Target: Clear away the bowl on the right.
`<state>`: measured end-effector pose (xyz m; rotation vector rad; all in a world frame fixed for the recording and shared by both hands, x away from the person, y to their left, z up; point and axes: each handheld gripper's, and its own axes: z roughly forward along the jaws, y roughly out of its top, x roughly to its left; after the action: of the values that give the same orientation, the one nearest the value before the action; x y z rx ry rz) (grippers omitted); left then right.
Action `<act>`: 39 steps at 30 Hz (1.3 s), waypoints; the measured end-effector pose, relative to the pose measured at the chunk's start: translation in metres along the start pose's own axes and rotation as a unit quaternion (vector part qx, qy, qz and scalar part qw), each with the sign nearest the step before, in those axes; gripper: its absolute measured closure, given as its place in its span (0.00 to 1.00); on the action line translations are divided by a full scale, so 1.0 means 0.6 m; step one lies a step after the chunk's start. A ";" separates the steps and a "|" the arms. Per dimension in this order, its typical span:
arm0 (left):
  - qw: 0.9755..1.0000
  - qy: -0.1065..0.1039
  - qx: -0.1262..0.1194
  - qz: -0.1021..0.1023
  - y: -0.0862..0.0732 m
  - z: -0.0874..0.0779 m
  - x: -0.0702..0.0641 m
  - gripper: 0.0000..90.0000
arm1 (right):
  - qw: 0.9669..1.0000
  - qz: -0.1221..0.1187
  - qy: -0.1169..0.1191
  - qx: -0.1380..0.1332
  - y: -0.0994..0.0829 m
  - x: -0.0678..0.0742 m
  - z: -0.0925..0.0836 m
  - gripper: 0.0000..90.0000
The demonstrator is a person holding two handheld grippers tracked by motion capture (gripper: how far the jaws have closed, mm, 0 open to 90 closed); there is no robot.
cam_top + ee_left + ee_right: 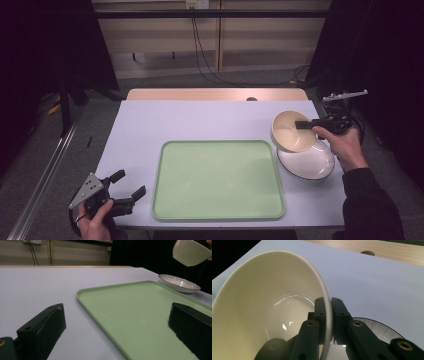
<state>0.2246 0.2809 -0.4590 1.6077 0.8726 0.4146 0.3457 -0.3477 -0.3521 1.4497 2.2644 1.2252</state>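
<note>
A cream bowl (290,131) hangs tilted in the air over a white plate (310,163) with a dark rim. My right gripper (303,124) is shut on the bowl's rim, one jaw inside and one outside; in the right gripper view the bowl (264,307) is close up with the gripper (328,317) clamped on its wall. A light green tray (218,180) lies bare in the middle of the table. My left gripper (129,186) is open near the table's front left corner, off the tray's left edge. The left gripper view shows the tray (140,315), plate (179,283) and raised bowl (190,252).
The pale table top (180,120) has a wooden strip along its far edge (215,94). Black cables (205,55) hang down the wall behind. A dark stand leg (65,107) is at the far left off the table.
</note>
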 end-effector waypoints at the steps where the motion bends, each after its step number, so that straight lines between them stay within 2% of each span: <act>1: 1.000 0.000 0.002 0.002 0.000 -0.001 0.001 0.01 | 1.000 0.002 0.004 0.001 0.002 0.002 0.003 0.94; 14: 1.000 0.001 0.002 0.004 0.000 -0.001 0.001 0.01 | 1.000 -0.007 0.020 0.011 0.027 0.023 0.045 0.94; 18: 1.000 0.002 0.000 0.000 0.000 0.000 0.000 0.01 | 0.999 0.007 0.029 0.012 0.035 0.027 0.057 0.94; 20: 1.000 0.000 0.000 0.000 0.000 0.000 0.000 0.01 | 0.999 0.006 0.032 0.012 0.036 0.027 0.062 0.94; 21: 1.000 0.004 0.001 0.003 0.000 -0.001 0.001 0.01 | 0.999 0.011 0.033 0.019 0.035 0.028 0.074 0.93; 29: 1.000 0.000 0.002 0.004 0.000 -0.001 0.001 0.01 | 0.999 0.015 0.033 0.030 0.035 0.034 0.101 0.93; 33: 1.000 0.003 0.003 0.004 0.000 0.000 0.001 0.01 | 0.998 0.011 0.034 0.046 0.035 0.037 0.122 0.93; 39: 1.000 0.003 0.003 0.004 0.000 0.000 0.001 0.02 | 0.998 0.011 0.021 0.063 0.033 0.038 0.147 0.93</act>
<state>0.2248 0.2814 -0.4590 1.6163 0.8735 0.4221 0.3956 -0.2778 -0.3887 1.5075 2.3994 1.1482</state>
